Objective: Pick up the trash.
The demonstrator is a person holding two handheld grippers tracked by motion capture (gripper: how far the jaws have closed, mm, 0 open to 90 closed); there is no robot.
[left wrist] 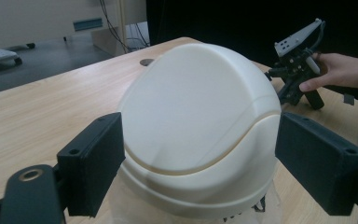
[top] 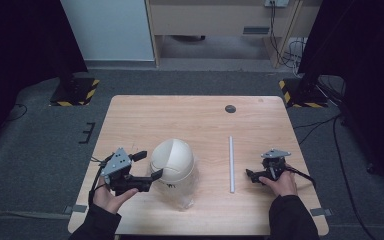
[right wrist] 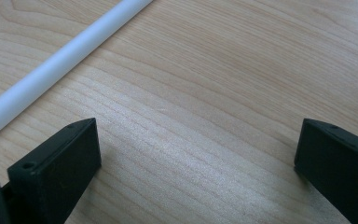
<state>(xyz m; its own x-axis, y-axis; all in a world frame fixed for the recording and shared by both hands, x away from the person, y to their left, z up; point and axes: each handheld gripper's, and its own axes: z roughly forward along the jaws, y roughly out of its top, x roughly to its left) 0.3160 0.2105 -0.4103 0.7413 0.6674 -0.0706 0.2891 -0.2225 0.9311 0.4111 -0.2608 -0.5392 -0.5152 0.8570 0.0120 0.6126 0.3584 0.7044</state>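
A cream dome-shaped lid point(top: 172, 159) sits at the table's front centre on top of a clear plastic piece point(top: 182, 197). My left gripper point(top: 147, 165) is open at the dome's left side, its jaws spread just in front of it. In the left gripper view the dome point(left wrist: 200, 112) bulks between and beyond the two black fingers point(left wrist: 93, 168). A thin white rod point(top: 231, 164) lies lengthwise on the right half of the table. My right gripper point(top: 251, 175) is open and low just right of the rod's near end; its own view has the rod point(right wrist: 60, 60) at upper left.
A small dark round mark point(top: 230, 108) is on the wooden table point(top: 180, 115) near its far edge. The right hand and its gripper point(left wrist: 298, 60) appear beyond the dome. Black stands with striped bases point(top: 75, 92) flank the table's far corners.
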